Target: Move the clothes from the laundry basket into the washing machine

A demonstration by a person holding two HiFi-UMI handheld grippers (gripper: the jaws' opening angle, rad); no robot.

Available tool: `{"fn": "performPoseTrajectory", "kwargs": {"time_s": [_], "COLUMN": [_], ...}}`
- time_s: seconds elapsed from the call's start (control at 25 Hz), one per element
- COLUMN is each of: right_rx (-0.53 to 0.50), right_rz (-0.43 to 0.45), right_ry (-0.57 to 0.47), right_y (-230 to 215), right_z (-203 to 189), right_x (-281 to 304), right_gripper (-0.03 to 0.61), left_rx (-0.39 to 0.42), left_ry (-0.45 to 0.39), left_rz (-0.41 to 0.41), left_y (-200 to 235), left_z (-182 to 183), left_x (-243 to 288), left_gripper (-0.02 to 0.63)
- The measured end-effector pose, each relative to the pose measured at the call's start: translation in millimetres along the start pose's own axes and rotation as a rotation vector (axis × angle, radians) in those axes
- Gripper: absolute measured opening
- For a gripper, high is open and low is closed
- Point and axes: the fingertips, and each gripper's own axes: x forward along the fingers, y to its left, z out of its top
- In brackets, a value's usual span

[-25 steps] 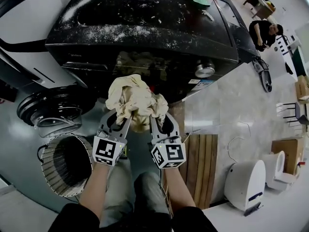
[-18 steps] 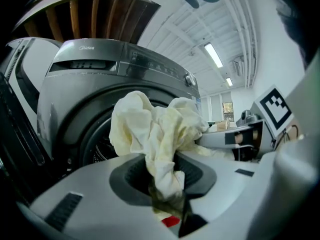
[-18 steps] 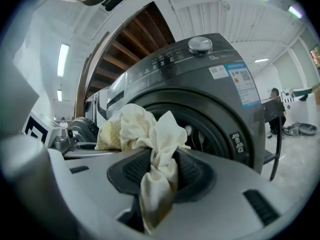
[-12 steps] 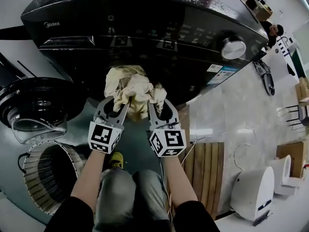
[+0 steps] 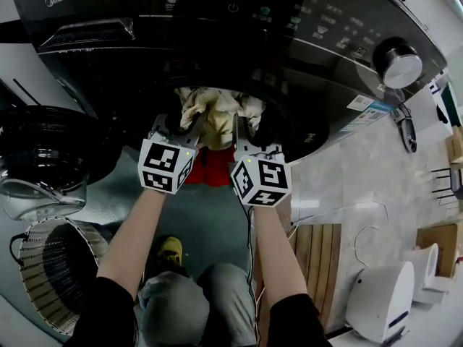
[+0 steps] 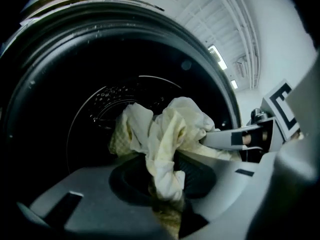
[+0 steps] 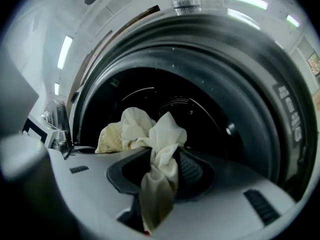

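Both grippers are at the front of the black washing machine (image 5: 217,20), and the cream cloth (image 5: 217,107) hangs bunched between them, right in the mouth of the drum (image 7: 200,104). The left gripper (image 5: 179,125) has its jaws pinched on one fold of that cloth; its own view shows the fabric squeezed between the pads and spilling out over them towards the dark drum. The right gripper (image 5: 252,129) is just beside it, jaws likewise clamped on another twist of the same cloth, which droops down past them. Both point level into the opening. The round door (image 5: 43,150) hangs open off the machine's left side, and the laundry basket (image 5: 43,280) stands on the floor just below that door, well apart from the cloth.
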Motion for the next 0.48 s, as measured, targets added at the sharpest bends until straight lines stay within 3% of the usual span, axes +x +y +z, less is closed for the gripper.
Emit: {"fn": "performPoseTrajectory", "kwargs": {"time_s": [0.24, 0.36, 0.48], "right_rx": [0.002, -0.015, -0.007], "right_rz": [-0.032, -0.058, -0.073], "right_ry": [-0.015, 0.052, 0.053], "right_y": [-15.0, -23.5, -27.4], "right_z": [-7.9, -24.5, -32.3], "right_x": [45.9, 68.4, 70.8], "right_gripper": [0.132, 0.144, 0.199], "left_rx": [0.013, 0.02, -0.013], "left_ry": [-0.012, 0.088, 0.138], "left_rz": [0.041, 0.079, 0.13], "left_y": [25.4, 44.1, 59.1], "left_z": [-4.5, -25.7, -39.8], "left_x": [38.4, 62.4, 65.7], "left_gripper": [0.121, 0.14, 0.277]}}
